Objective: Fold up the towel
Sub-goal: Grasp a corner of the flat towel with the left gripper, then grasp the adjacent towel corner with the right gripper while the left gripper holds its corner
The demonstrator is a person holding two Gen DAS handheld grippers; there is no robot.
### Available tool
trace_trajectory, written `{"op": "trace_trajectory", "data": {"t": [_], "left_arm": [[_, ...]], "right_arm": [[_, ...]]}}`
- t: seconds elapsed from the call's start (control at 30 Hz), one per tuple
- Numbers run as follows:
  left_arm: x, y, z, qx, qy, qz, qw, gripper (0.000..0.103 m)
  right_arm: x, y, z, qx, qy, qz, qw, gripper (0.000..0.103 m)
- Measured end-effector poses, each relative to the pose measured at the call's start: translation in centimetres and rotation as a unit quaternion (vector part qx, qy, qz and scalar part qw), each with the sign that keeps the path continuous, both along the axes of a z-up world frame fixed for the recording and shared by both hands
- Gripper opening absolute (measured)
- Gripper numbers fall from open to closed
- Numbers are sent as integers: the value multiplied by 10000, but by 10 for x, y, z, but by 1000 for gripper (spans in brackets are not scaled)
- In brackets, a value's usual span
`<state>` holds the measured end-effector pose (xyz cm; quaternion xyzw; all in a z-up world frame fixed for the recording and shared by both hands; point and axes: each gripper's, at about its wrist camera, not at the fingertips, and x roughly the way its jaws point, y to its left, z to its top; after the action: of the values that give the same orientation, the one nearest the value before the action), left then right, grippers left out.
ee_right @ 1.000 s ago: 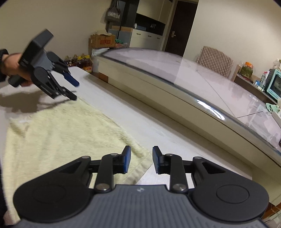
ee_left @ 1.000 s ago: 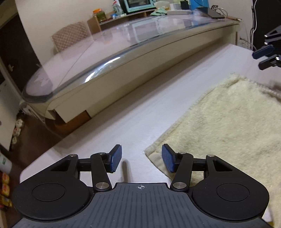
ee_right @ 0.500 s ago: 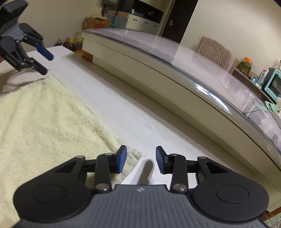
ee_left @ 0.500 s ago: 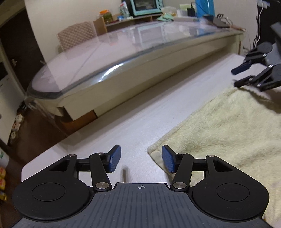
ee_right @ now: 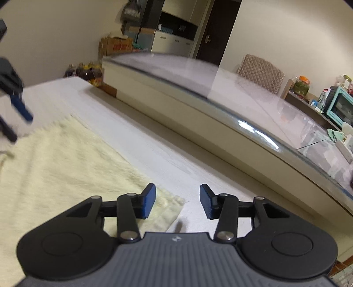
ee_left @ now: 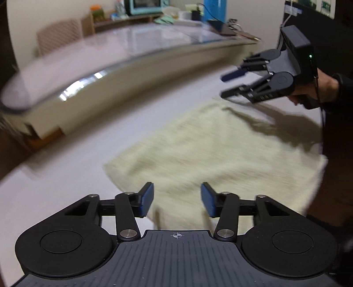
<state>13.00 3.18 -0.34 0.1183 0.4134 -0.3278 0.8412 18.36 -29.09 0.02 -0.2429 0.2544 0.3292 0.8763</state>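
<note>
A pale yellow fluffy towel [ee_left: 211,150] lies flat on a white table [ee_left: 66,176]; it also shows in the right wrist view [ee_right: 61,167]. My left gripper [ee_left: 176,199] is open and empty, just above the towel's near left edge. My right gripper [ee_right: 176,199] is open and empty, over the towel's corner [ee_right: 176,202] on its side. In the left wrist view the right gripper [ee_left: 229,85] hovers open over the far corner. In the right wrist view the left gripper [ee_right: 15,123] is at the frame's left edge.
A long glass-topped table [ee_right: 242,114] runs alongside the white table [ee_right: 136,143], across a gap. A quilted chair [ee_right: 261,72], boxes and bottles [ee_right: 88,72] stand beyond. A teal oven [ee_left: 143,5] sits on a far shelf.
My left gripper has swung right, over the towel's edge. My right gripper has opened wider and stays at the towel's corner. Both views are motion-blurred.
</note>
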Motion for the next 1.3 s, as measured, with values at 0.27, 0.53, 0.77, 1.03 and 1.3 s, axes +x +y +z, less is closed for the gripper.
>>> {"op": "trace_trajectory", "data": {"t": [0.27,0.53,0.77,1.03,1.3], "left_arm": [[-19,-4,-8,36,393,-387,9985,33],[-25,-22,-17,445,260,-810,9954,32],[-29,-11,-12,81,373,-713,9967,16],[-70,2,2,-236,-18,-432,9988,11],[-90,17,-4,-606,5,100,9981,11]], "right_arm": [[-48,-26,13,284,114,-67,9995,48],[-77,-53,14,561,426,-262,9972,48],[-97,-75,21,869,521,-403,9940,48],[-141,-97,27,855,691,548,9924,48],[-198,-87,17,-612,-78,1664,9841,43]]}}
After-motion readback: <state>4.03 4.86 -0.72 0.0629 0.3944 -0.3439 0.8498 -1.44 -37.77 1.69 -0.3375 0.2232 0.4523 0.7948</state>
